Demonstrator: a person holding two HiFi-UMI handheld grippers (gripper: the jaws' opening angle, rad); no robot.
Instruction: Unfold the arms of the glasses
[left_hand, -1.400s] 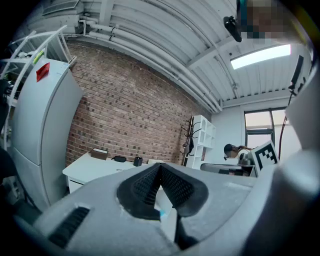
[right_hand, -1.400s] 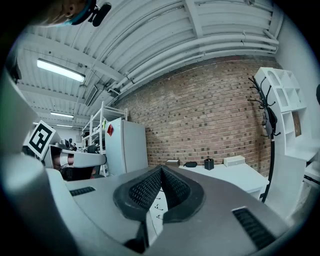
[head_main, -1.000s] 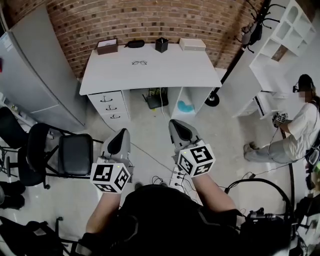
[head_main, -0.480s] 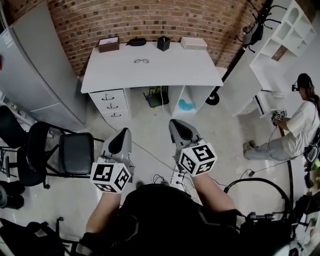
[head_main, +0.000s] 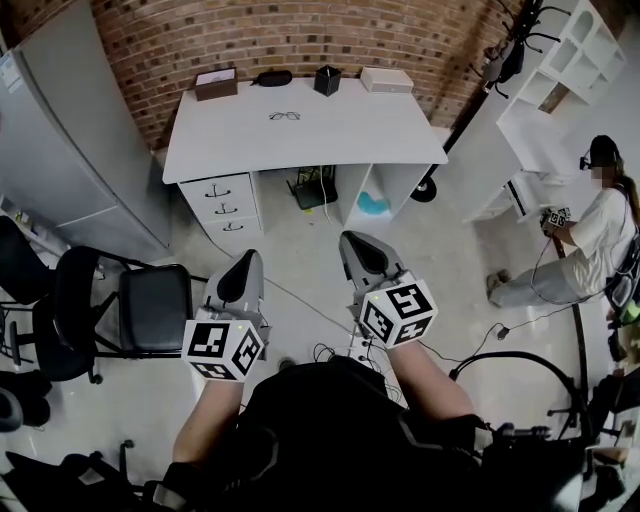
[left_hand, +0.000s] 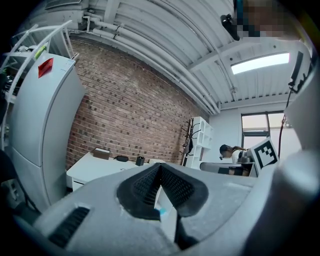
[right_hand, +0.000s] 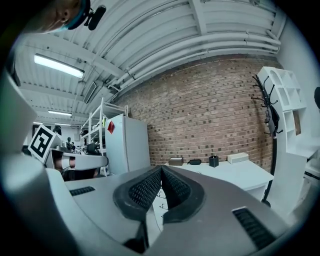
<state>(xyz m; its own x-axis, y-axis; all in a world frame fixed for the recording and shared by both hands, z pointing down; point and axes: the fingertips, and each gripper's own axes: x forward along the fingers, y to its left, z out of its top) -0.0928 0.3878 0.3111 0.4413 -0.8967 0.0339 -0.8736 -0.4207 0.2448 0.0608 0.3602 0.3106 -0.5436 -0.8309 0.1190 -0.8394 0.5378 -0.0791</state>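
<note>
The glasses (head_main: 284, 116) are thin and dark-framed, and lie on the white desk (head_main: 330, 135) near its back middle, far from both grippers. My left gripper (head_main: 247, 260) is held out over the floor in front of the desk, shut with nothing in it. My right gripper (head_main: 352, 242) is beside it, also shut and empty. In the left gripper view the left gripper (left_hand: 160, 167) has its ribbed pads pressed together, with the desk (left_hand: 95, 167) small in the distance. In the right gripper view the right gripper (right_hand: 161, 170) looks the same, its pads (right_hand: 145, 190) meeting.
On the desk's back edge stand a brown box (head_main: 215, 83), a black case (head_main: 271, 77), a black cup (head_main: 327, 79) and a white box (head_main: 386, 79). A black chair (head_main: 150, 305) is on the left by a grey cabinet (head_main: 60, 140). A person (head_main: 600, 230) stands right, near white shelves (head_main: 560, 60).
The desk has drawn a little closer in the head view as both grippers moved forward together. Both stay shut and empty.
</note>
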